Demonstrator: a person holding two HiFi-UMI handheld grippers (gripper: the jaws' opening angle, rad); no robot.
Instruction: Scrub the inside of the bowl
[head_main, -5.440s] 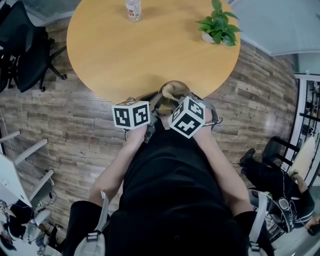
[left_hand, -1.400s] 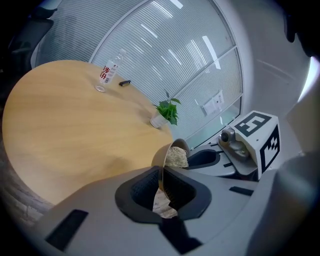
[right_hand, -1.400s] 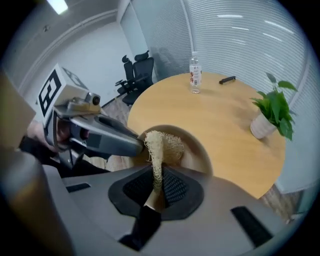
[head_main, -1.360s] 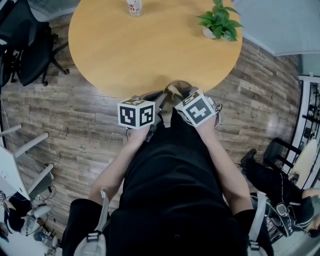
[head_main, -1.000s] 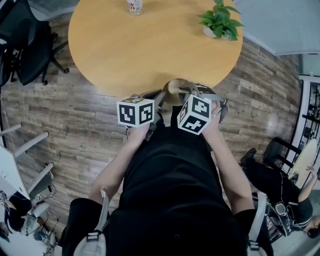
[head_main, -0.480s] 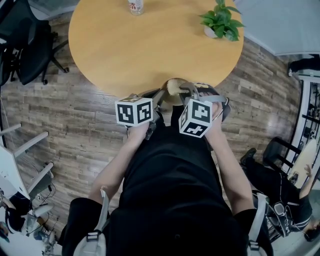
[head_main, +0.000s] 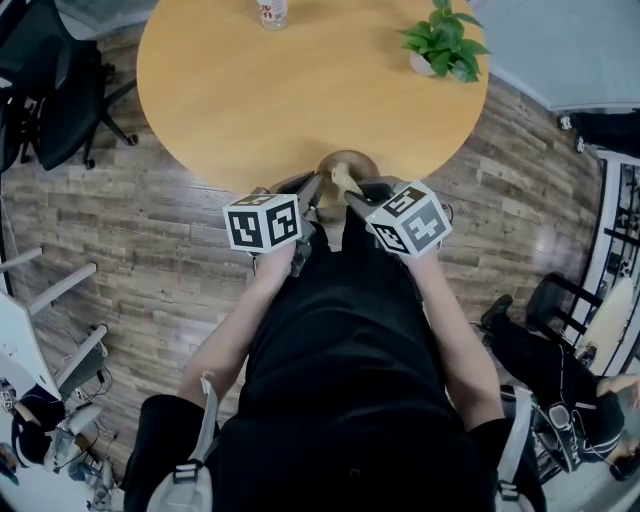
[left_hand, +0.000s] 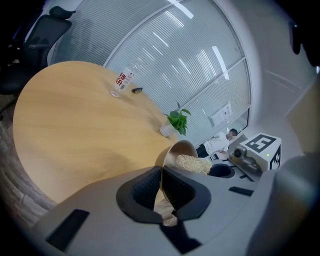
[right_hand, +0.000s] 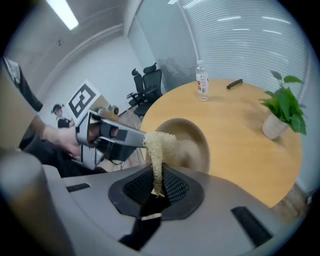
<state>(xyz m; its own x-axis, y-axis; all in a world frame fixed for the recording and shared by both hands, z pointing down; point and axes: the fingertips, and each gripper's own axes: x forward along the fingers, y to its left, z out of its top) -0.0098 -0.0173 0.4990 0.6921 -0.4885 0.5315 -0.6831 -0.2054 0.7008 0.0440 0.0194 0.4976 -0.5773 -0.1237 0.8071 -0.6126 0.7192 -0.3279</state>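
Note:
A tan bowl (head_main: 347, 167) is held tipped on its side over the near edge of the round table. My left gripper (left_hand: 161, 173) is shut on the bowl's rim (left_hand: 161, 161); its jaws have just been closing a little on it. A pale loofah scrubber (right_hand: 160, 143) stands up from my right gripper (right_hand: 155, 178), which is shut on its lower end. The scrubber's top lies at the bowl's (right_hand: 189, 140) mouth, against the inside. In the head view the left gripper (head_main: 316, 187) and right gripper (head_main: 352, 197) meet at the bowl, their marker cubes close to my body.
The wooden table (head_main: 250, 90) carries a water bottle (head_main: 268, 12) and a potted plant (head_main: 443, 45) at its far side. Black office chairs (head_main: 40, 90) stand at the left. A seated person (head_main: 560, 375) is at the lower right on the plank floor.
The right gripper has rolled, so its marker cube shows another face and sits a little further right. The left gripper and the bowl have hardly moved.

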